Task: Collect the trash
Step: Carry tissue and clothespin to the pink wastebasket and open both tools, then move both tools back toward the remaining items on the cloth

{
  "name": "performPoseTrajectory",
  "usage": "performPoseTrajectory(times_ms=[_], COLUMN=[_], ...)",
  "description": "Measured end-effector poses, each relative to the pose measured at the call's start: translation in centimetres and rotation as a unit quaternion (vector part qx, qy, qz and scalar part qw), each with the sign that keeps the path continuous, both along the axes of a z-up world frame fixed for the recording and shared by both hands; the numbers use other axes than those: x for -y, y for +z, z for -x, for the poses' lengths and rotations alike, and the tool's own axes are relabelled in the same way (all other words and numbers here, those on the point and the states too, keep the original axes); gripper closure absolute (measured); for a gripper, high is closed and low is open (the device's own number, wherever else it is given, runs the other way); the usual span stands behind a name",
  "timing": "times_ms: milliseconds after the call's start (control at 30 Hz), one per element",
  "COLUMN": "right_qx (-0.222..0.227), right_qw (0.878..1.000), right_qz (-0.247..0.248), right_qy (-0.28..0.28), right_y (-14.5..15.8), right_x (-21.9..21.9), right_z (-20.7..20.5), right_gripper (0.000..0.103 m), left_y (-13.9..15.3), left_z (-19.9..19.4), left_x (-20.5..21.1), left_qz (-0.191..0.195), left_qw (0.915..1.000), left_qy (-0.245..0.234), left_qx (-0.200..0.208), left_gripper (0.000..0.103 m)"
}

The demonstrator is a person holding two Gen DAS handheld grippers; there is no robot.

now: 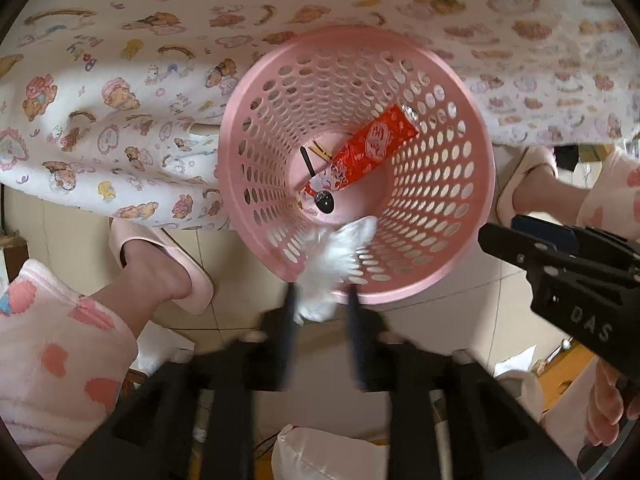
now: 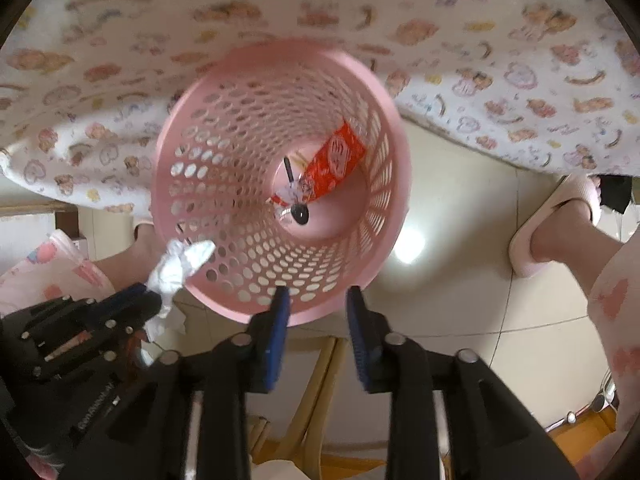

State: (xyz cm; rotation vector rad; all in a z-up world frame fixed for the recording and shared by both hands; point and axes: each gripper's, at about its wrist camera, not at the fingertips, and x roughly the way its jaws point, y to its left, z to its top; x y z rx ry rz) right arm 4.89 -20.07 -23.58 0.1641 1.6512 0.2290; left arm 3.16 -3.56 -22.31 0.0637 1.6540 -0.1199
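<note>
Left wrist view looks straight down into a pink basket [image 1: 356, 164] standing on a tiled floor [image 1: 460, 320] against a bear-print cloth [image 1: 120, 80]. The left gripper [image 1: 320, 300] hangs over the basket's near rim, fingers parted, with a white crumpled tissue [image 1: 332, 264] between them and reaching over the rim; blur hides whether the pads press on it. On the basket's bottom lie a red wrapper [image 1: 372, 146] and a black spoon [image 1: 324, 200]. At the right edge the right gripper [image 1: 496, 232] shows only from the side.

Right wrist view supplies what that one lacks: the right gripper [image 2: 318, 304] stands with its blue pads [image 2: 280, 312] apart and nothing between them, over the basket's [image 2: 280, 184] near rim. It also shows the tissue [image 2: 176, 268] at the left gripper's [image 2: 148, 300] tip, outside the basket wall. A slippered foot [image 2: 560, 224] stands at the right.
</note>
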Motion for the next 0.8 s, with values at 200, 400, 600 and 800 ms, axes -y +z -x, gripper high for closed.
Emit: performPoseTrajectory(times_ms=[200, 400, 600, 800], right_qx=[0.068, 0.132, 0.230, 0.330], right_qw=[0.997, 0.991, 0.971, 0.943], right_qz=[0.016, 0.023, 0.053, 0.032], right_qy=[0.019, 0.016, 0.034, -0.005], right_y=[2.9, 6.2, 10.7, 15.6], right_x=[-0.4, -0.3, -0.2, 2.0], right_z=[-0.6, -0.7, 0.0, 0.8], right_gripper=[0.040, 0.030, 0.011, 0.000], left_y=[1.6, 4.4, 11.1, 14.8], left_z=[-0.5, -0.5, 0.2, 0.6], left_x=[-1.3, -1.3, -1.8, -3.3], left_qz=[0.003, -0.001, 0.015, 0.017], left_qw=[0.9990, 0.9964, 0.9662, 0.9377], left_qy=[0.035, 0.032, 0.039, 0.063], left_qx=[0.027, 0.079, 0.254, 0.341], left_gripper=[0.040, 0.031, 0.014, 0.006])
